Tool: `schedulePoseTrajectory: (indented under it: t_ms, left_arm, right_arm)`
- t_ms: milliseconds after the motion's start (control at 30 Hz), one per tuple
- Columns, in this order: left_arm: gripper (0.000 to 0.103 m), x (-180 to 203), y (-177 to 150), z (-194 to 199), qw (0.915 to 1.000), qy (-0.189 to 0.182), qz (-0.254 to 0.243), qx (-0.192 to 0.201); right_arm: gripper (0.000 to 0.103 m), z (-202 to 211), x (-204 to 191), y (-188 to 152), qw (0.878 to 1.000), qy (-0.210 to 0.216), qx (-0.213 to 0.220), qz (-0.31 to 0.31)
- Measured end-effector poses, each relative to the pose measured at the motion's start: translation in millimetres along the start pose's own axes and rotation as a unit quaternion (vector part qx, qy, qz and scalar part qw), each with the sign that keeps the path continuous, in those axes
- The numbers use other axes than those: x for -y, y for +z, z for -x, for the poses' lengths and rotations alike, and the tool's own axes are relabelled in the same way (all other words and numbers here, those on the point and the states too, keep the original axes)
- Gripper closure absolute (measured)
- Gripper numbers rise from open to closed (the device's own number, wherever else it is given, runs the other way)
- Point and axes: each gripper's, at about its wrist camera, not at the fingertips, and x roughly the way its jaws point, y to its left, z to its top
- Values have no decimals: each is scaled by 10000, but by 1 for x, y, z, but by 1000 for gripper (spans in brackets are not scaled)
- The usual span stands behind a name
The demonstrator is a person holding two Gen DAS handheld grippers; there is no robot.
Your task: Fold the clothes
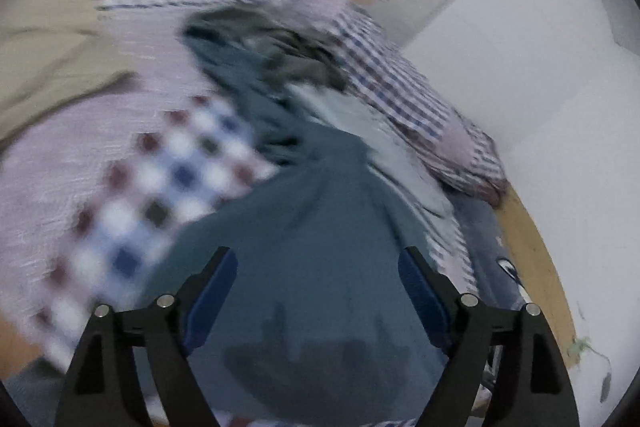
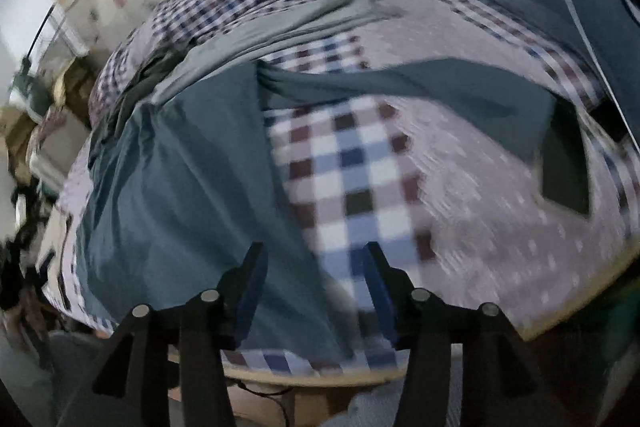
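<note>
blurring teal garment point(image 1: 320, 227) and bedspread point(image 2: 500, 187)

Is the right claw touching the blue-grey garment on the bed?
Cannot tell. In the right wrist view the right claw is open over the blue-grey garment's edge, but blur hides any contact or gap.

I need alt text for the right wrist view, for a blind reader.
The open right gripper hovers over a teal garment spread on a checked bedcover. One sleeve stretches right across it. The picture is motion-blurred.
</note>
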Motion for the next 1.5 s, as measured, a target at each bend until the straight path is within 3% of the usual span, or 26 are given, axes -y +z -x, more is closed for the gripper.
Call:
schedulePoseTrajectory:
  t_ms: [200,300,367,433,533,767,967,1100,1300,1500]
  left_arm:
    - [16,58,25,-76,9964,-483,-620,-332]
    - [16,82,36,-112,9924,-552,-994,-467]
    - [16,92,40,-134,9887,-376,-1346,-541]
    - [16,98,39,-154,9820,48,-1788,-606]
    - [16,100,36,-177,9731,619,-2078,-779]
    - [16,107,19,-203,9516,1114,-2728,-870]
    - [16,106,25,-215,9550,1102,-2621,-842]
    - [16,100,29,-217,9581,1136,-2520,-749]
    - [16,89,36,-217,9683,1006,-2175,-705]
    - [16,87,29,-227,9632,1134,-2300,-810]
  right_arm:
    - [48,-36,-48,47,9974,274,-55,667]
    - [41,-51,-70,73,9943,173,-88,1051]
    - [40,-60,-88,93,9904,38,-73,1382]
    - [38,-68,-105,111,9850,-1,-35,1727]
    - [35,-86,-131,136,9740,-5,-37,2267]
    - [34,-152,-173,178,9448,175,-419,3245]
    - [34,-201,-190,209,9230,174,-769,3767]
    - [32,-220,-185,227,9057,429,-1159,4054]
    - [28,-250,-167,266,9000,772,-1577,3990]
    - [28,-284,-156,289,8873,974,-2025,4028]
